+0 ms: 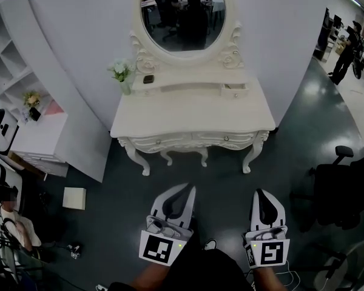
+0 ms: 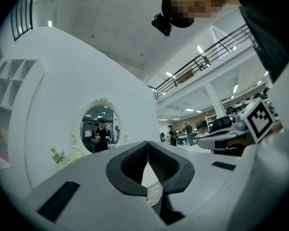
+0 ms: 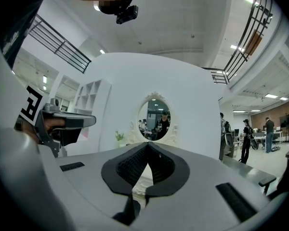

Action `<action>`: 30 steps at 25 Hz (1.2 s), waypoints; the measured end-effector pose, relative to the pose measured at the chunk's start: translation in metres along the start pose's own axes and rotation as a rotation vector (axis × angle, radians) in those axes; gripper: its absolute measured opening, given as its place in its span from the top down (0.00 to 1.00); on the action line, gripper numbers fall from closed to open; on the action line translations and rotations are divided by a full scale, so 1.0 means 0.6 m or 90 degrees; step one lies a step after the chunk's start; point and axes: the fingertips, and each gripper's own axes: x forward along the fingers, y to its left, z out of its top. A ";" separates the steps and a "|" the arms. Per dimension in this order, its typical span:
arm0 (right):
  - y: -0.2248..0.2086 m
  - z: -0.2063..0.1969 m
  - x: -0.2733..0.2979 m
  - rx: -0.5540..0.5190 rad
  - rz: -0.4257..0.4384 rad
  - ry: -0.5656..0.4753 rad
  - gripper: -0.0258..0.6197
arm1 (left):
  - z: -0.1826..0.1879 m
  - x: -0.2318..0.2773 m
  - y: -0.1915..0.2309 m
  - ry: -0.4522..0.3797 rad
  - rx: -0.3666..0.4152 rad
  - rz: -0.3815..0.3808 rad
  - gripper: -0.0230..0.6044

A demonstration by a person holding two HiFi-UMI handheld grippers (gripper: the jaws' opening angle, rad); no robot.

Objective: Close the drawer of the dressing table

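1. The left gripper [image 1: 185, 196] hangs well short of the dressing table [image 1: 194, 111]. Its fingers [image 2: 135, 161] are pressed together on nothing. It looks unneeded, so keep it low and clear of the worktop's front edge.
2. The right gripper [image 1: 262, 200], likewise closed and empty, seems the better tool. Carry it over the front edge.
3. The drawer [image 1: 234, 90] juts out slightly near the worktop's back right corner. Meet its face squarely with the closed tips and push straight back until flush.
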 end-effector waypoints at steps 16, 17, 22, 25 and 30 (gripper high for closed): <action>-0.038 -0.011 0.091 0.001 -0.028 0.000 0.96 | -0.004 0.109 0.036 -0.019 0.001 -0.046 0.96; -0.040 -0.011 0.098 0.002 -0.030 -0.001 0.96 | -0.005 0.115 0.040 -0.017 0.003 -0.047 0.96; -0.048 -0.008 0.140 0.003 -0.034 -0.004 0.96 | -0.003 0.153 0.064 -0.018 0.009 -0.055 0.96; -0.057 -0.009 0.164 0.002 -0.038 -0.002 0.96 | -0.005 0.175 0.076 -0.019 0.004 -0.059 0.96; -0.078 -0.017 0.203 0.001 -0.049 0.006 0.96 | -0.015 0.216 0.100 -0.016 0.001 -0.065 0.96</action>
